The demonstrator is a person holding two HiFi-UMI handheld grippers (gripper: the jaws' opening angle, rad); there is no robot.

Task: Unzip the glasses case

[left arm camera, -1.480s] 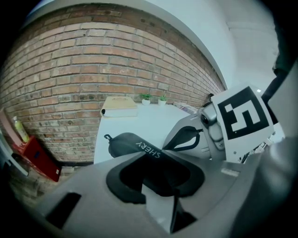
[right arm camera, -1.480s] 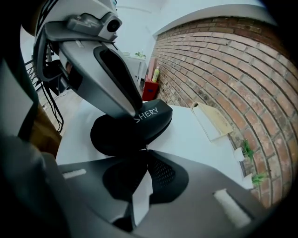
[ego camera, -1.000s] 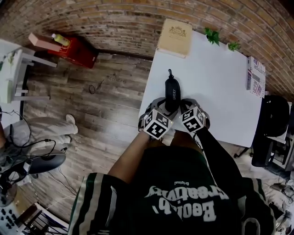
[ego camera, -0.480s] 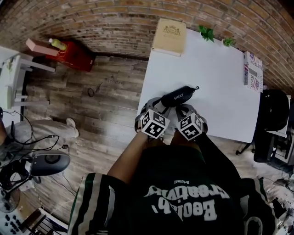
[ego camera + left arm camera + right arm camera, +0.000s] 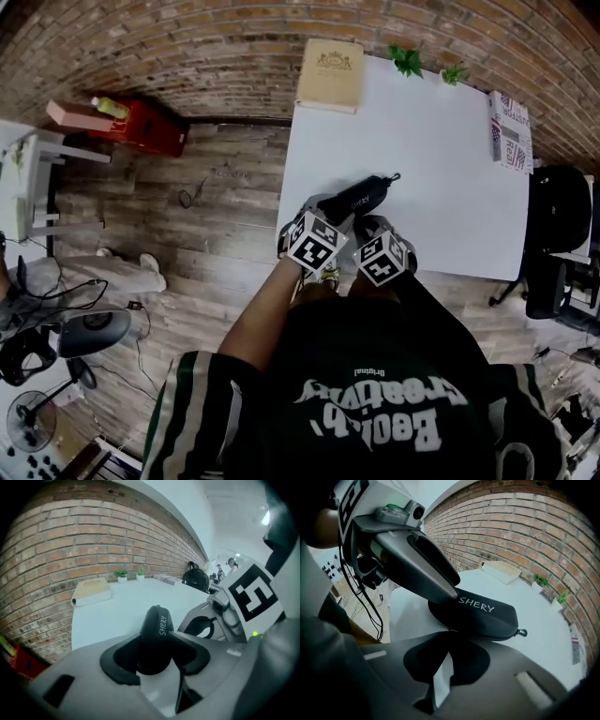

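Black zippered fabric glasses case (image 5: 362, 196) lies closed on the white rectangular table (image 5: 422, 131), contents not visible. Left gripper (image 5: 157, 649) is clamped on its near end. Right gripper (image 5: 448, 648) has its jaws together, empty, just beside the case.

An informal lab or studio workroom is indicated. A bare brick wall (image 5: 187, 37) is seen from 10 to 2 o'clock, with a plank floor (image 5: 216, 216) at 10. A white counter (image 5: 450, 187) is placed at 1, a black office chair (image 5: 558, 211) at 3, and cables (image 5: 56, 291) and a fan (image 5: 37, 417) at 8.
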